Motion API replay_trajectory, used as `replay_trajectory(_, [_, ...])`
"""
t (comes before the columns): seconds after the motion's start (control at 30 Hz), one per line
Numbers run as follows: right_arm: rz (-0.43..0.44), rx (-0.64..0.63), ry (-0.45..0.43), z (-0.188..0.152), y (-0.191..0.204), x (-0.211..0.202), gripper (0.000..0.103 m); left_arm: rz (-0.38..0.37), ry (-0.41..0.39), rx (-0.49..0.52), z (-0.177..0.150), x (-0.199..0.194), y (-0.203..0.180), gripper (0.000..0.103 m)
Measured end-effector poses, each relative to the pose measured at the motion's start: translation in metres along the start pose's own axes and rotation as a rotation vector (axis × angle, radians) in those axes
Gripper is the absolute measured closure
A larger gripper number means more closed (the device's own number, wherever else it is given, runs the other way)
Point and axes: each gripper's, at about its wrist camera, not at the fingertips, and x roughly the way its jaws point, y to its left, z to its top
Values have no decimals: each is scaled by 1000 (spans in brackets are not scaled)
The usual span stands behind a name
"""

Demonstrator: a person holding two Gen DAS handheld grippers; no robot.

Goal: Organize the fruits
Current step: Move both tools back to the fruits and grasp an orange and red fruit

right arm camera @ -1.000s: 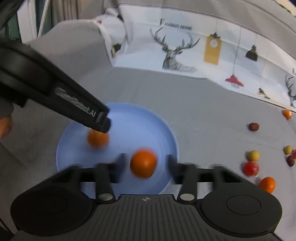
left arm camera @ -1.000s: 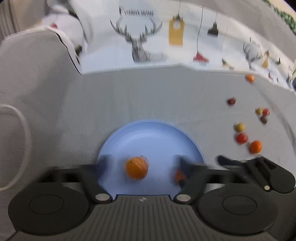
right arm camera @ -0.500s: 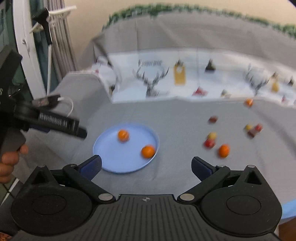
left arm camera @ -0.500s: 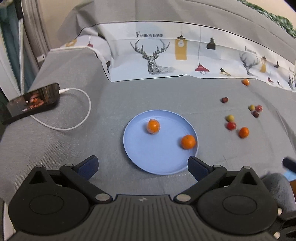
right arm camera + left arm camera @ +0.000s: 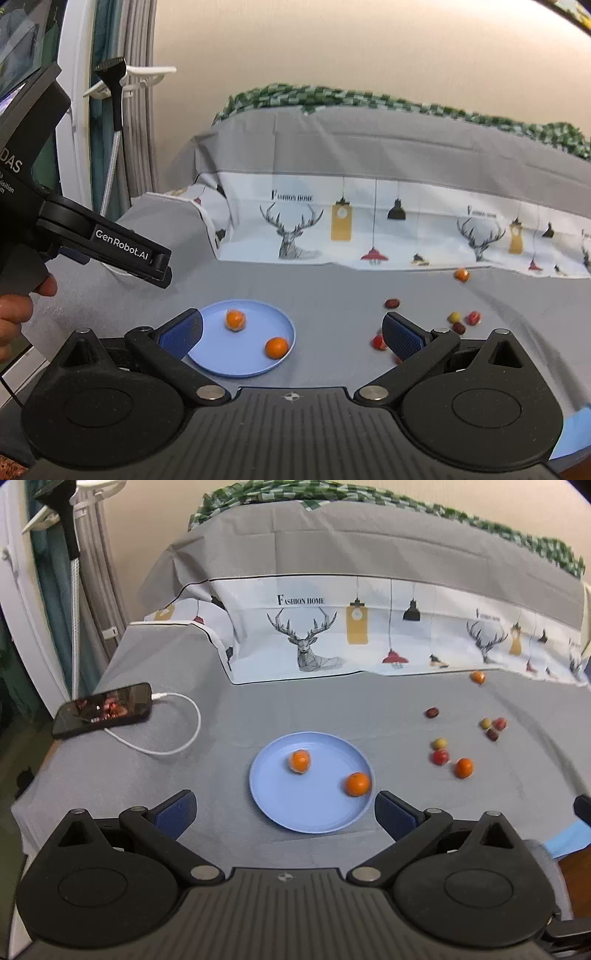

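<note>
Both grippers have pulled back and up since a second ago, jaws spread, empty. Left view: left gripper point(image 5: 284, 810) hangs over the blue plate point(image 5: 280, 812) holding 2 oranges point(image 5: 357, 784); loose fruit point(image 5: 463, 768) lies right. Right view: right gripper point(image 5: 291, 332) should drop squarely over the nearest red fruit point(image 5: 377, 342).

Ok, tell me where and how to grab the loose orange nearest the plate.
Take that orange across its widest middle, coming down from above with the right tool. It is round and sits alone on flat grey cloth, but a red fruit lies close on its left, so probably set the fingers front and back.
</note>
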Motion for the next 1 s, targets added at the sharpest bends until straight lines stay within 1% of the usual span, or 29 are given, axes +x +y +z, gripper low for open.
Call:
replay_trajectory(0.2, [-14, 16, -11, -1, -4, -8, 1, -11, -3, -10, -4, -12, -4, 0])
replay_trajectory(0.43, [-16, 33, -22, -3, -7, -12, 1, -13, 18, -26, -6, -10, -6, 0])
replay_trajectory(0.53, [-24, 55, -15, -4, -10, -10, 1, -11, 32, -8, -5, -7, -10, 0])
replay_trajectory(0.63, [-30, 80, -8, -5, -16, -7, 1, -33, 58, -2, -3, -1, -14, 0])
replay_trajectory(1.0, [-40, 144, 24, -9, -35, 12, 1, -14, 130, -23, 9, 26, -25, 0])
